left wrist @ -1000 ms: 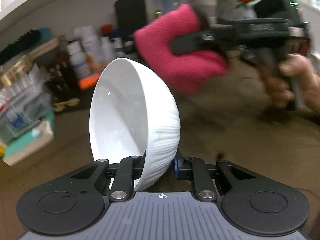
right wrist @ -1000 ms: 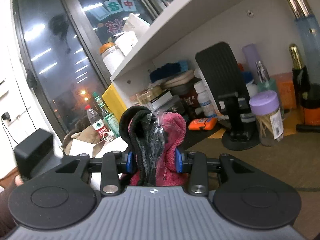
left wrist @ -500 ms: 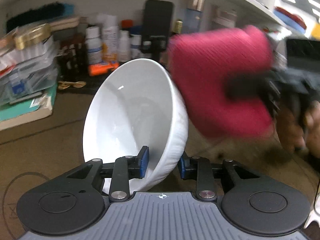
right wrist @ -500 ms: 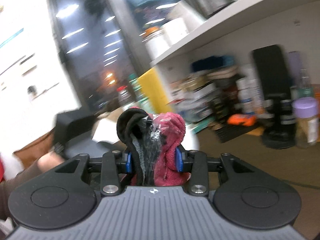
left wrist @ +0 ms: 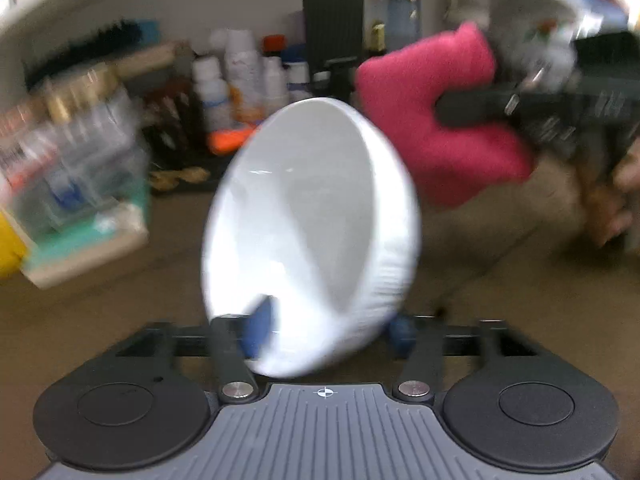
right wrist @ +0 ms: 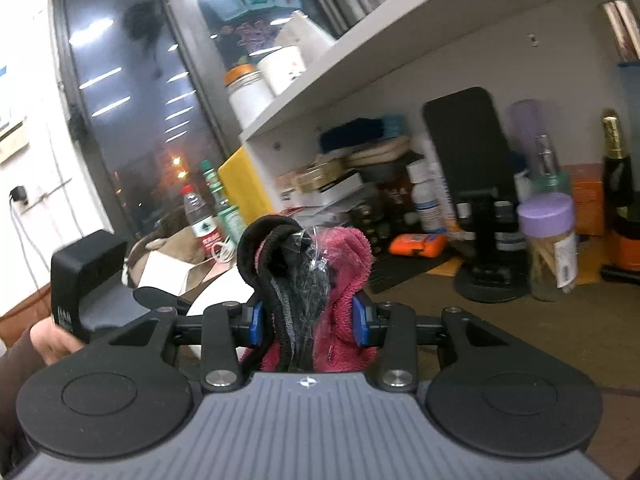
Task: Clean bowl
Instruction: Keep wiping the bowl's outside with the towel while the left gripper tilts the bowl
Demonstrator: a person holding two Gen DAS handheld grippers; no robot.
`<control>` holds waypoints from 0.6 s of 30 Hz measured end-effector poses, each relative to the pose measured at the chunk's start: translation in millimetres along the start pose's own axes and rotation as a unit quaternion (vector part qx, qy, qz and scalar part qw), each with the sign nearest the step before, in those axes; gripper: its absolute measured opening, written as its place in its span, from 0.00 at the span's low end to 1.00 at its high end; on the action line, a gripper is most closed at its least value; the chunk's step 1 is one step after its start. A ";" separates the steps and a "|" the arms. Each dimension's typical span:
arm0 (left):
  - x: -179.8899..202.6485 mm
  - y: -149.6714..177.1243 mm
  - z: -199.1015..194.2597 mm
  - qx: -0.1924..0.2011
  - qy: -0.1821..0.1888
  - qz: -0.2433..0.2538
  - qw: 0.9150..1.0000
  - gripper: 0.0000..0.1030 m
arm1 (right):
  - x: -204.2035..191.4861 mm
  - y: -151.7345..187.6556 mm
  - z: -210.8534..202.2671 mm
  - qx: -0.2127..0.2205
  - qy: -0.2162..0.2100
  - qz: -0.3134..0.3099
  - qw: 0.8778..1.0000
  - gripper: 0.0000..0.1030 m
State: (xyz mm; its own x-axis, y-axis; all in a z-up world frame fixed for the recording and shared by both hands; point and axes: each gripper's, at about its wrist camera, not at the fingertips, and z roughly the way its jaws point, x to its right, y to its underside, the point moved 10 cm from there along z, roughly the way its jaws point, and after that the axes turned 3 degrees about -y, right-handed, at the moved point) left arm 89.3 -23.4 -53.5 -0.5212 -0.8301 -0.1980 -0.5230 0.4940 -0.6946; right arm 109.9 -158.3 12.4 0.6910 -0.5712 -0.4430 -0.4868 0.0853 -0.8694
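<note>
So the left hand-held gripper (left wrist: 326, 326) has just been spreading its jaws, and the white ceramic bowl with the ribbed outside (left wrist: 316, 236) is sitting between them, tipped up on its side with the opening facing left in the left wrist view. One blue pad (left wrist: 258, 330) shows against the inside of the bowl wall, the other is off the outer wall with a visible gap, so it reads as let go rather than clamped. The whole shot is motion-blurred, so I can't tell whether the bowl's bottom edge is touching the brown table (left wrist: 500, 292) or hanging just over it.

The right hand-held gripper (right wrist: 308, 318) is clenched on a bundled pink fleecy cloth (right wrist: 344, 280) with some black fabric and crinkly clear plastic wrapped in with it. In the left wrist view that same pink cloth (left wrist: 440, 120) sits up and to the right of the bowl, close to its rim but not touching.

Along the back edge of the table, under a white shelf (right wrist: 400, 52), there's a black phone on a black stand (right wrist: 472, 168), a jar with a purple lid (right wrist: 546, 240), a dark bottle with gold foil (right wrist: 616, 168), white bottles (left wrist: 240, 76) and an orange packet (right wrist: 416, 244). At the left edge of the right wrist view a hand (right wrist: 52, 338) grips the black handle.
</note>
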 end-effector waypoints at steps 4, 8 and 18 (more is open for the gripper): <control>7.5 -6.0 7.7 0.003 -0.003 0.033 0.999 0.45 | 5.7 0.3 -0.3 0.002 0.007 0.005 1.000 0.40; 25.3 -12.4 1.6 0.005 -0.019 0.064 0.998 0.18 | 10.3 -1.6 -2.4 0.008 0.008 0.012 1.000 0.40; 61.1 -11.1 -33.0 0.012 0.105 -0.009 0.994 0.18 | -9.6 1.2 -2.9 -0.012 -0.013 -0.014 1.000 0.41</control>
State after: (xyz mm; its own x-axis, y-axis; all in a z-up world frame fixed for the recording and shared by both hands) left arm 41.0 -71.1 -35.0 -0.6424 -0.7654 -0.0377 -0.5193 0.4709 -0.7131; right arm 101.2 -155.1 16.2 0.7176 -0.5518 -0.4249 -0.4800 0.0502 -0.8758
